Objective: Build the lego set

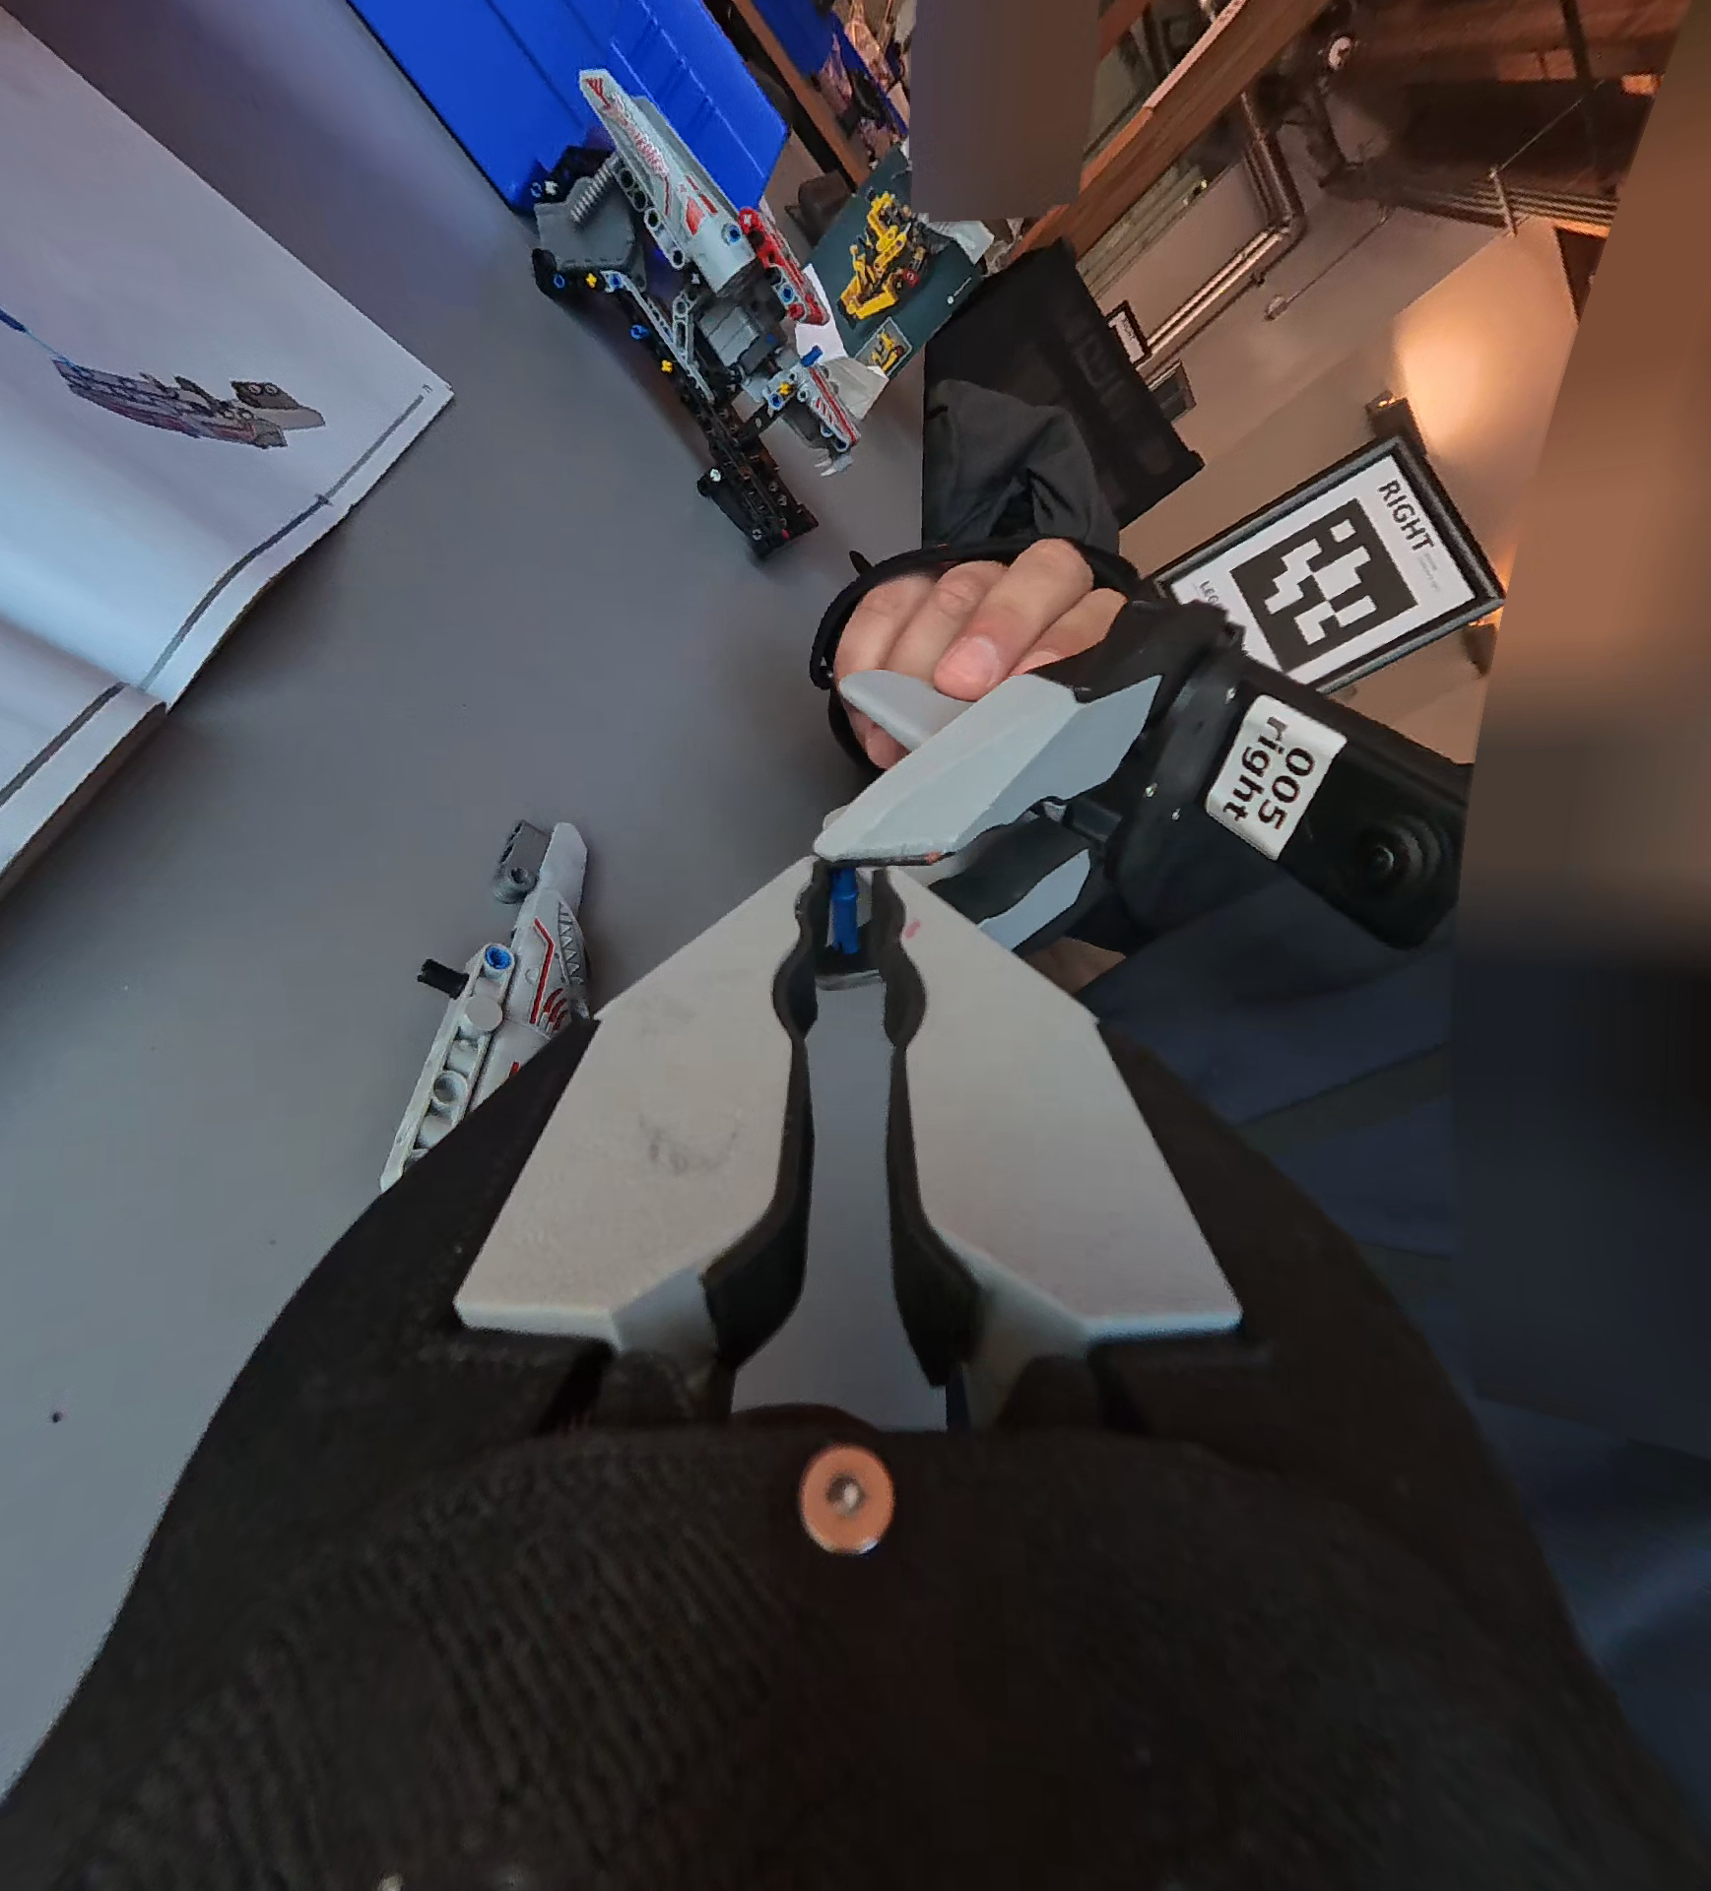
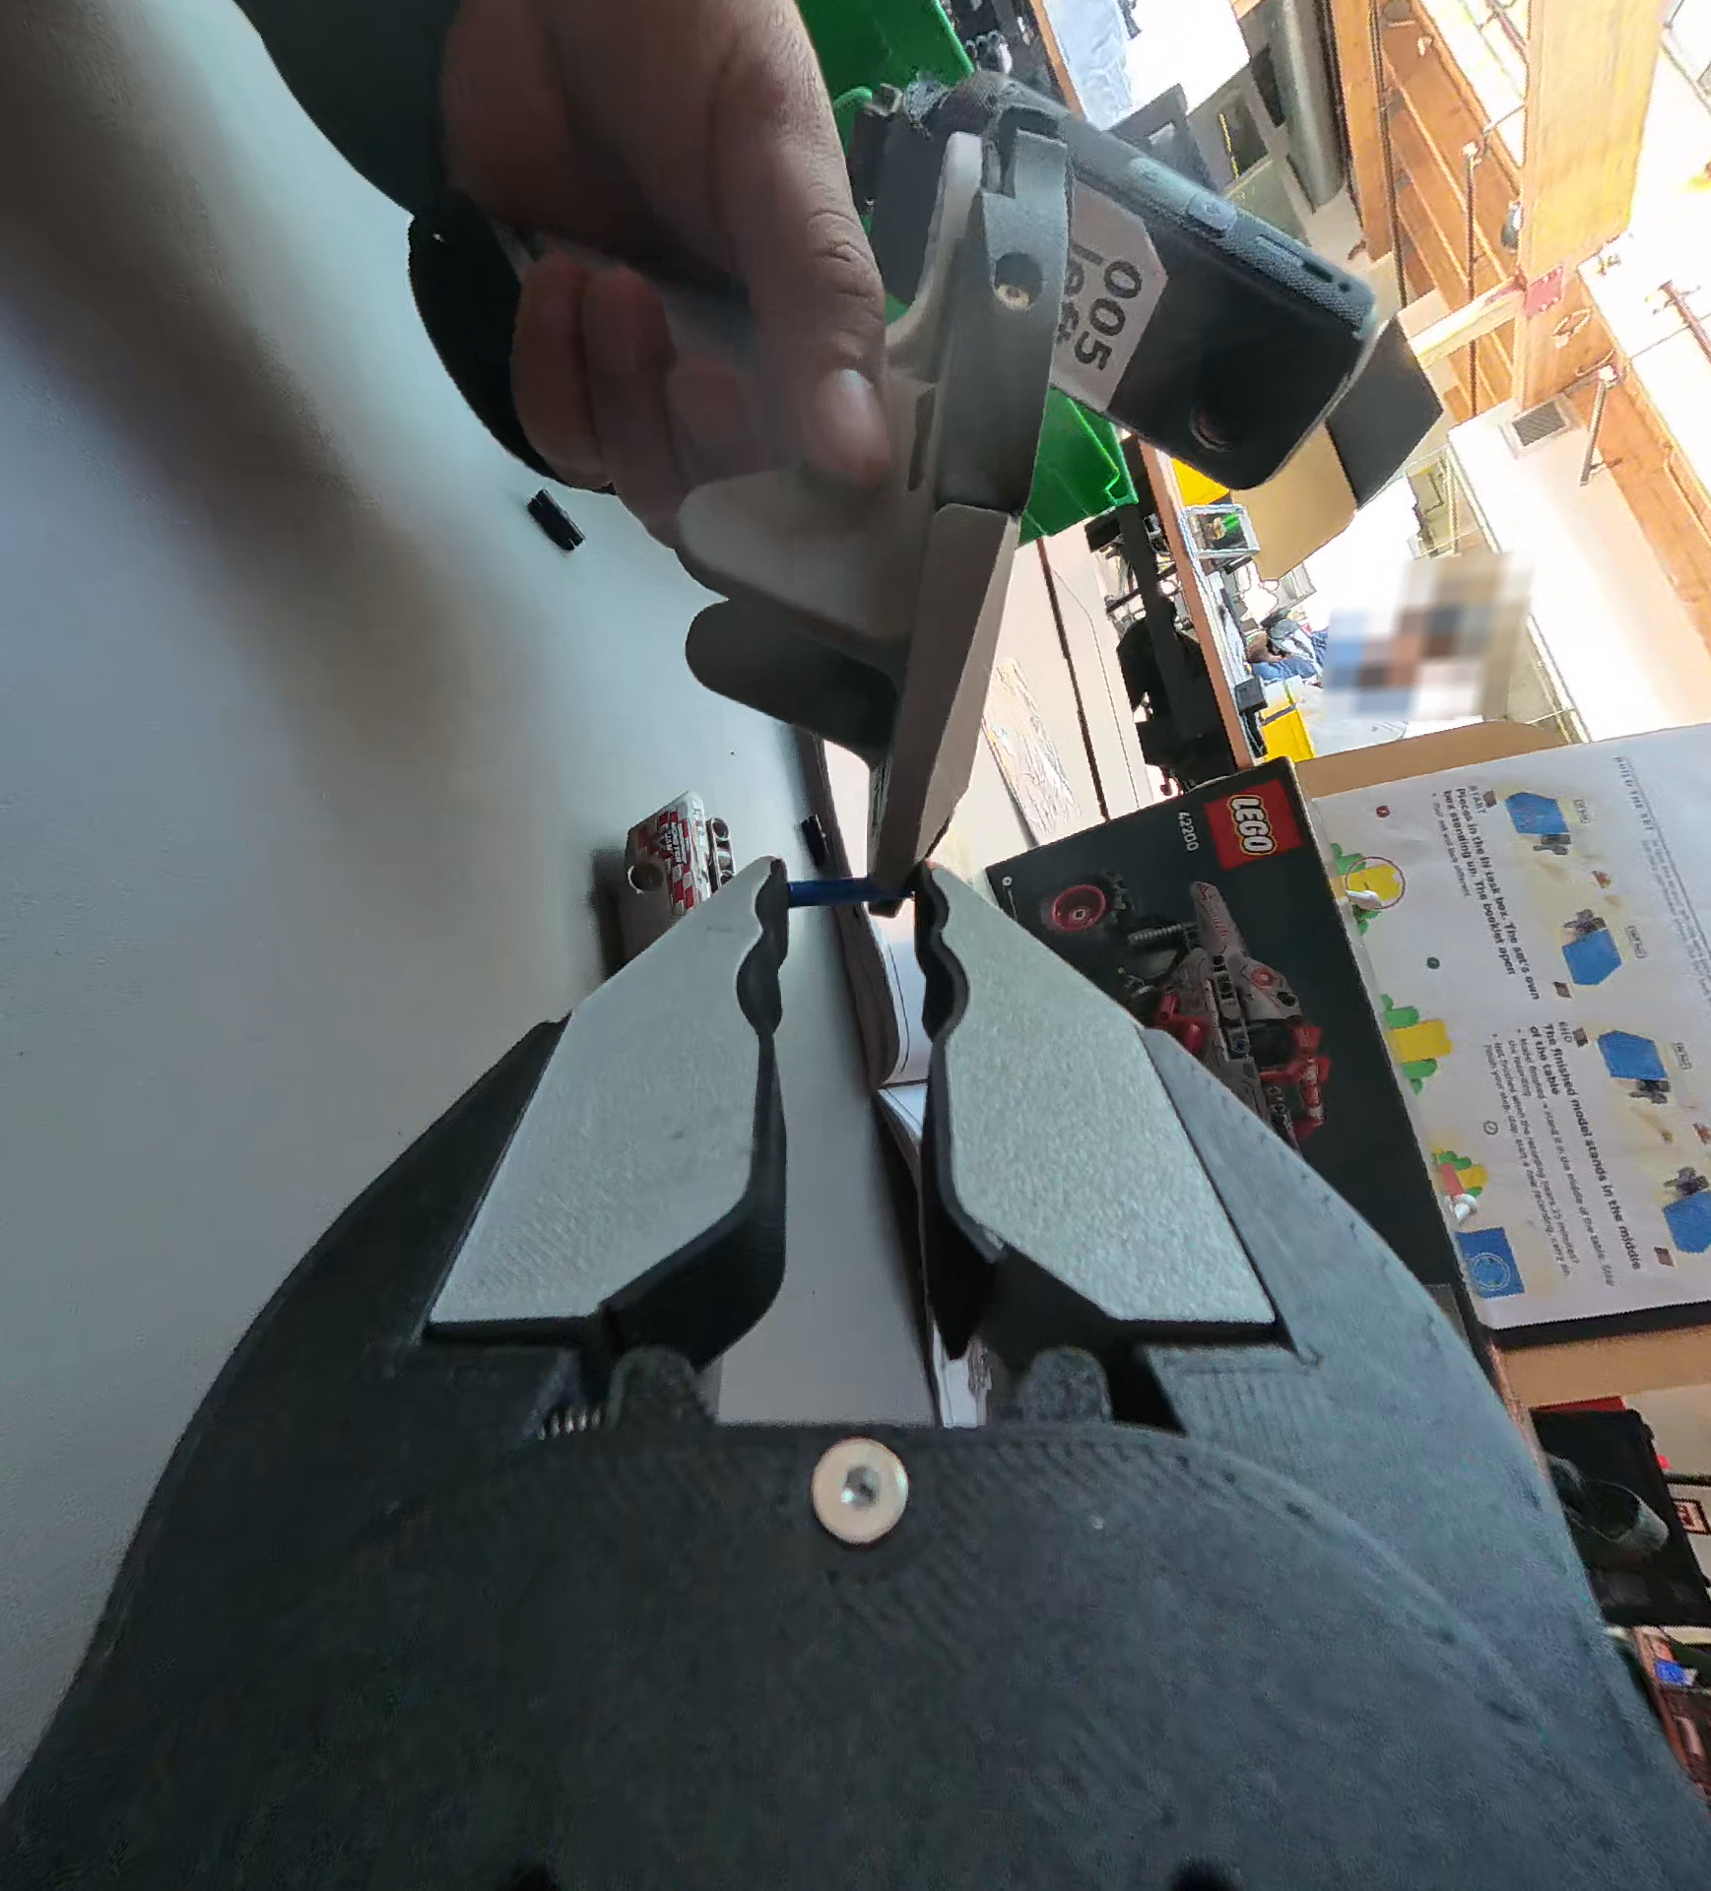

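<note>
A small blue pin (image 1: 842,911) sits between the tips of my left gripper (image 1: 844,882), whose fingers are nearly closed on its sides above the grey table (image 1: 421,716). My right gripper (image 1: 866,854) comes in from the right, one finger at each end of the pin. In the right wrist view the blue pin (image 2: 841,893) spans the narrow gap of my right gripper (image 2: 851,888), and the left gripper (image 2: 897,870) reaches down onto its right end. A grey sub-assembly with red and white stickers (image 1: 513,982) lies on the table to the left.
A larger grey, black and red model (image 1: 697,287) stands farther back by a blue bin (image 1: 575,82). An open instruction booklet (image 1: 114,409) lies at the left. A stickered grey part (image 2: 672,849), a black pin (image 2: 556,519), the set's box (image 2: 1230,972) and a printed sheet (image 2: 1567,1023) are nearby. Less than 4 cm separates the two grippers' tips.
</note>
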`<move>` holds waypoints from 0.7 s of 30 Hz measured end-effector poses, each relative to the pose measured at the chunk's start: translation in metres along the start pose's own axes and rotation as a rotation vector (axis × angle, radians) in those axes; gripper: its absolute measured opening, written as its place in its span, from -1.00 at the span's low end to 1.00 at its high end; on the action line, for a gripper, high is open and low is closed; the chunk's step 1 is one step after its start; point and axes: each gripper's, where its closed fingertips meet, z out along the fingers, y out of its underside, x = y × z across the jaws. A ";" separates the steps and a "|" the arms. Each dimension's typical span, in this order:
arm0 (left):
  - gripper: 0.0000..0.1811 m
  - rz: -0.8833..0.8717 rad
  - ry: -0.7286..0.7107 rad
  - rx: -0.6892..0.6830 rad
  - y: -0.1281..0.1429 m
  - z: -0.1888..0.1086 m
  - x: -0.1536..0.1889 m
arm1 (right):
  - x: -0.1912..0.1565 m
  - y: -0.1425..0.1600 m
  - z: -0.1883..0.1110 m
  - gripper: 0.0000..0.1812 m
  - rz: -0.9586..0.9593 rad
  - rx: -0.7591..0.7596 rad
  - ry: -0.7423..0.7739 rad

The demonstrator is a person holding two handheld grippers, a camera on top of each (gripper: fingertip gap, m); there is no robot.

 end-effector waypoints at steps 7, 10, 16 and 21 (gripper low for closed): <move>-0.85 -0.033 0.018 0.045 0.000 0.000 0.002 | -0.001 0.002 0.001 -0.77 0.023 -0.005 -0.005; -0.88 -0.037 0.028 0.056 -0.001 -0.001 0.004 | 0.000 -0.001 0.000 -0.77 -0.009 0.001 0.025; -0.88 -0.030 0.045 0.061 0.001 -0.002 0.008 | 0.000 -0.005 -0.003 -0.77 -0.045 0.008 0.052; -0.74 -0.074 0.082 0.139 -0.008 -0.009 0.008 | -0.002 -0.004 -0.003 -0.77 -0.021 0.021 0.033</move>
